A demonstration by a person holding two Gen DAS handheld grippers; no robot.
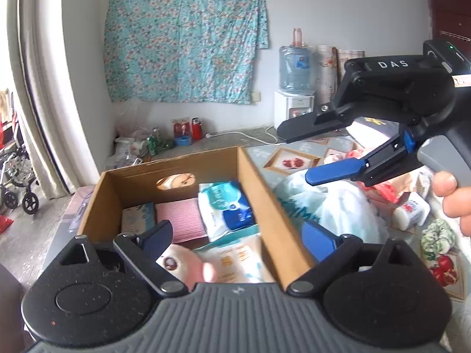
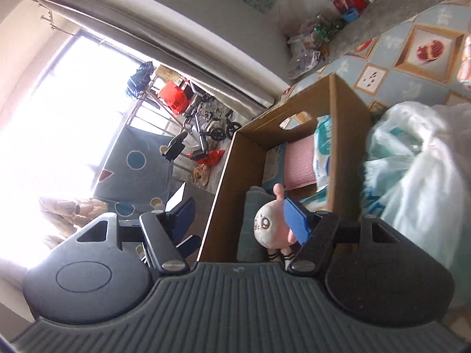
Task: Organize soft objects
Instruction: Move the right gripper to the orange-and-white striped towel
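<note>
A brown cardboard box (image 1: pixel 253 176) stands on a patterned tablecloth and holds a pink cloth (image 1: pixel 181 219), a blue-and-white tissue pack (image 1: pixel 223 206), other soft packs and a pink plush toy (image 1: pixel 184 264). My left gripper (image 1: pixel 238 235) is open and empty above the box's near end. My right gripper (image 1: pixel 297 153) shows in the left wrist view at the right, open over the table beside the box. In the right wrist view my right gripper (image 2: pixel 238 214) is open, with the plush toy (image 2: pixel 272 223) lying in the box (image 2: pixel 347 123) behind its right finger.
A pale plastic bag (image 1: pixel 329 203) lies right of the box, also showing in the right wrist view (image 2: pixel 418 158). A small white pack (image 1: pixel 412 210) and a floral scrunchie (image 1: pixel 438 235) lie at the right. A water dispenser (image 1: pixel 294 100) stands by the wall.
</note>
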